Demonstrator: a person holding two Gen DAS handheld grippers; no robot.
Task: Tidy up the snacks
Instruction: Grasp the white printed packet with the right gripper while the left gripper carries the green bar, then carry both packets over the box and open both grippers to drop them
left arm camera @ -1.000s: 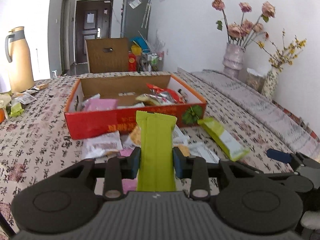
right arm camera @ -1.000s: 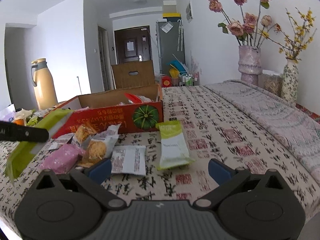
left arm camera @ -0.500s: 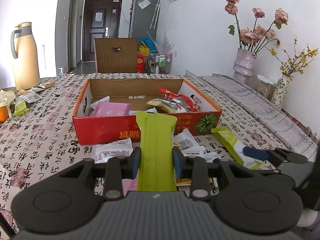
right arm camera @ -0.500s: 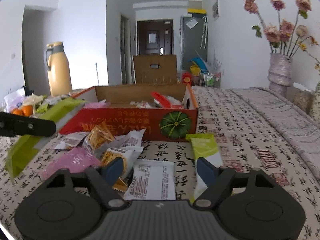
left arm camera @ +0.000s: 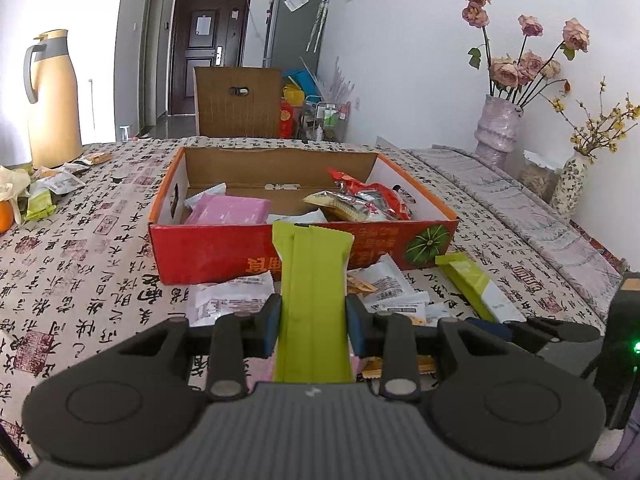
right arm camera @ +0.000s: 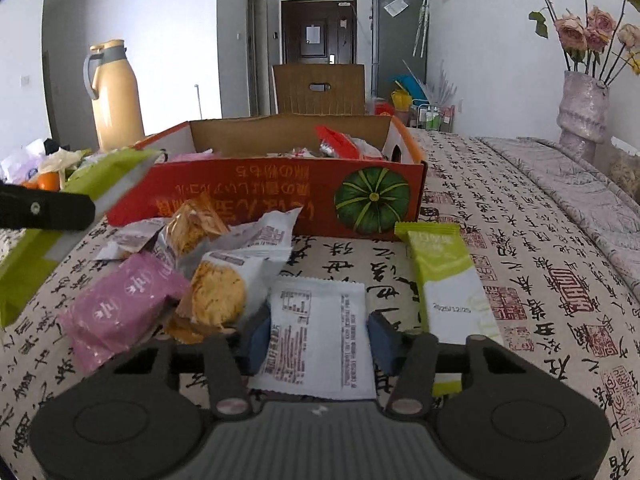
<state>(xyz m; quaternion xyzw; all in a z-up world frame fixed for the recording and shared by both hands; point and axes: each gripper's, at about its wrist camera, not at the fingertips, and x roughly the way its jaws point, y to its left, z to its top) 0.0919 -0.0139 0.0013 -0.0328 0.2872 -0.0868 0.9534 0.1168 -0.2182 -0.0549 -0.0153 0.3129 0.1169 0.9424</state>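
My left gripper [left arm camera: 314,314] is shut on a long green snack packet [left arm camera: 312,276], held upright just in front of the red cardboard box [left arm camera: 216,256]. The box holds a pink packet [left arm camera: 228,210] and red wrappers [left arm camera: 376,196]. In the right wrist view that same green packet [right arm camera: 104,176] hangs at the left. My right gripper [right arm camera: 318,338] is low over the tablecloth with its jaws closing. A flat white packet [right arm camera: 320,304] lies between them, unbent, the pads right at its edges.
Loose snacks lie before the box: a pink packet [right arm camera: 116,312], cracker packets [right arm camera: 218,296] and a green-and-white bar [right arm camera: 444,280]. A tan thermos [left arm camera: 52,100] and more packets [left arm camera: 40,204] are at the far left. Flower vases [left arm camera: 498,128] stand along the right wall.
My right gripper moved left from the green-and-white bar to the white packet, and its jaws narrowed around it. The left gripper, still holding the green packet, edged closer to the box.
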